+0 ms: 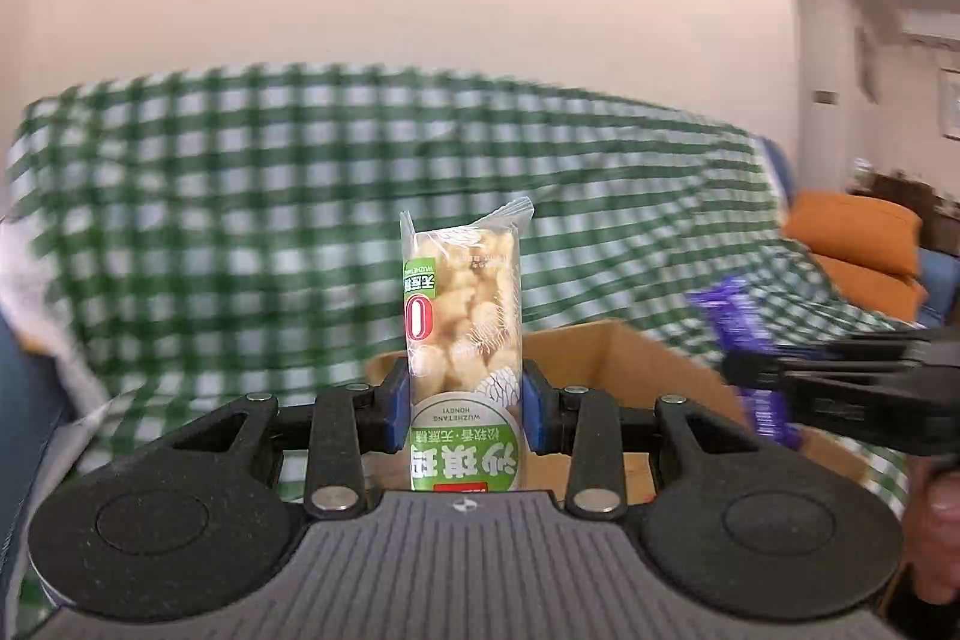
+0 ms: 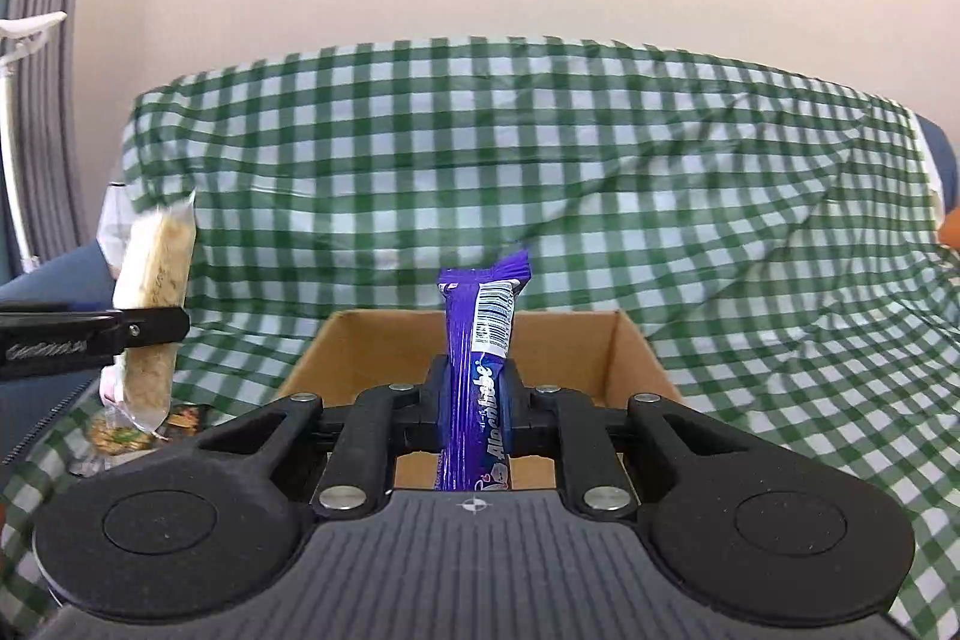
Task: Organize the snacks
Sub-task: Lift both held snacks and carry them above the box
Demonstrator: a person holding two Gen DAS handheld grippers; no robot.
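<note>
Snacks are in both our grippers. Our left gripper (image 1: 467, 403) is clamped on the green-labelled puffed-rice packet (image 1: 462, 304), pinched low so most of its length stands up clear of the pads. Our right gripper (image 2: 474, 409) is closed tight on the purple candy bar (image 2: 477, 340), held upright the same way, directly in front of the open cardboard box (image 2: 354, 346) on the green checked cloth (image 2: 720, 196). Holding each upright by one end, we judge, should let it drop in end first. A few wrapped items (image 2: 129, 436) lie on the cloth left of the box, likely awaiting sorting.
</note>
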